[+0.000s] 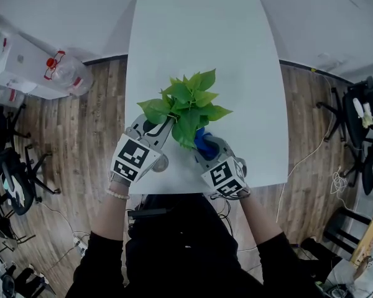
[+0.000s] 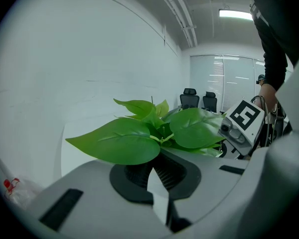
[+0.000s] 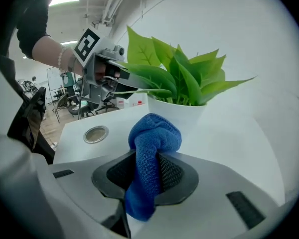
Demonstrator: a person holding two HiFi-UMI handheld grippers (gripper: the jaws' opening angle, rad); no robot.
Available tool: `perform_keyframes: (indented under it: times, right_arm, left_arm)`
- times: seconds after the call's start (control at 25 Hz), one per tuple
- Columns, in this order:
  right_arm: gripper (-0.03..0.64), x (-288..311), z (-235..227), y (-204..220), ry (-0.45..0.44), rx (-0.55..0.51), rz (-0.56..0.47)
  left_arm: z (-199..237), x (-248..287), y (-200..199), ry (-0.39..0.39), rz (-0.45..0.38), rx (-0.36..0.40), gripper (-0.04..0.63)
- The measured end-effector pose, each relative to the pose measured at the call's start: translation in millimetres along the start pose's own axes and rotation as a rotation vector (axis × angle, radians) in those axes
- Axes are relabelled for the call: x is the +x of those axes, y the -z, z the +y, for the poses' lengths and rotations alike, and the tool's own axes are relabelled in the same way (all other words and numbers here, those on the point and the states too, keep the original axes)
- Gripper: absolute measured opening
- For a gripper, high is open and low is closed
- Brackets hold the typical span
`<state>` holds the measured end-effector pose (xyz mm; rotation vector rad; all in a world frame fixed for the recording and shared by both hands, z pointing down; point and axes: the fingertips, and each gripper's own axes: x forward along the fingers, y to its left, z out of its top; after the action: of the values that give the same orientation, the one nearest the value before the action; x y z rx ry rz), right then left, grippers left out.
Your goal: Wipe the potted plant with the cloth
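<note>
Nearest us: the right gripper, jaws clamped on a bunched blue microfibre cloth, whose wad stands near the white pot without touching it. To its left: the left gripper, jaws drawn together on the edge of a broad green leaf, as best we read it. Beyond both: the leafy green potted plant, near the front edge of the white table. Step in hand, we judge: bringing cloth to foliage. The next move calls for laying the cloth on the steadied leaf and stroking it lightly outward.
</note>
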<state>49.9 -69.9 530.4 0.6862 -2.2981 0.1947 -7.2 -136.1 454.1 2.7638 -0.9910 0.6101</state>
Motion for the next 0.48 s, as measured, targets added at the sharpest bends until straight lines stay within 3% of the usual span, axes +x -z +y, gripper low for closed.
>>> perform_keyframes:
  times: [0.2, 0.48]
  right_arm:
    - [0.126, -10.3, -32.4, 16.3, 0.069, 0.033, 0.02]
    - [0.126, -15.5, -91.9, 23.3, 0.186, 0.161, 0.027]
  left_arm:
    - [-4.4, 0.9, -3.1, 0.001, -0.016, 0.009, 0.014]
    - [-3.8, 2.1, -3.1, -0.001, -0.015, 0.011, 0.014]
